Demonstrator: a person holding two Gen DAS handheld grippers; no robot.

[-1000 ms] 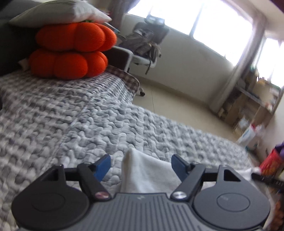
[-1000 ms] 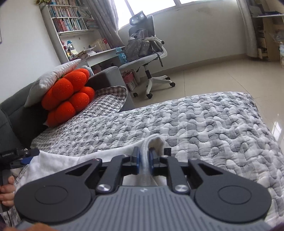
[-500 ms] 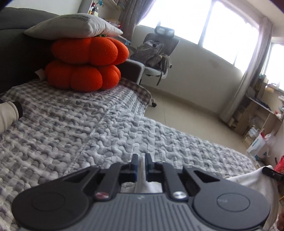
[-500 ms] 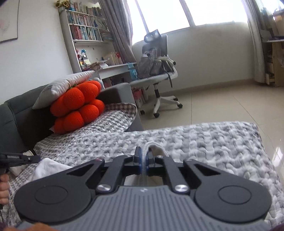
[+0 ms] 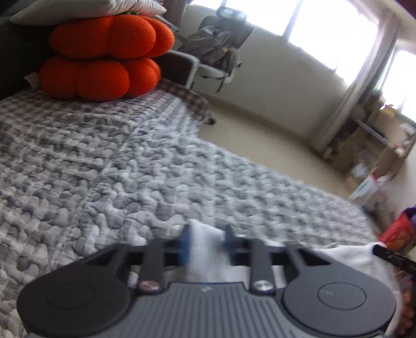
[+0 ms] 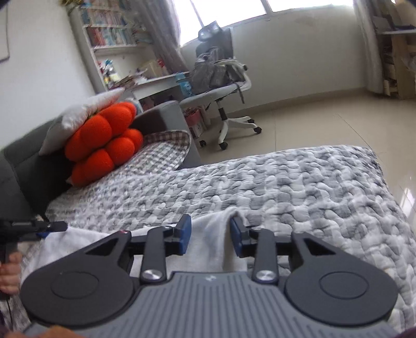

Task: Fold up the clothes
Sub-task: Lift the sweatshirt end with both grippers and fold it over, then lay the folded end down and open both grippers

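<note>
- The white cloth (image 6: 208, 241) lay on the grey-and-white quilted blanket (image 6: 286, 187), at the near edge of the blanket in both views.
- In the right wrist view, one corner of the cloth rose into a small peak between the two blue pads (image 6: 185, 235) of the right gripper (image 6: 210, 235).
- The right gripper's fingers were apart; the pads stood on either side of the cloth, with a visible gap on each side.
- In the left wrist view, the same cloth (image 5: 208, 249) showed as a folded bunch between the fingers of the left gripper (image 5: 205, 244).
- The left gripper's fingers were partly apart. The frame was blurred, so it could not be told whether the pads pressed on the cloth or only stood against it.
- The cloth ran across between the two grippers; its far end showed at the right edge of the left wrist view.
- At the left edge of the right wrist view, a hand (image 6: 9, 273) held a black handle.
- Two orange cushions (image 5: 104, 54) were stacked at the far end of the blanket, with a pale pillow (image 5: 85, 7) on top.
- An office chair (image 6: 221, 85) stood on the tiled floor (image 6: 325, 117) beyond the blanket, near a bookshelf (image 6: 114, 41).
</note>
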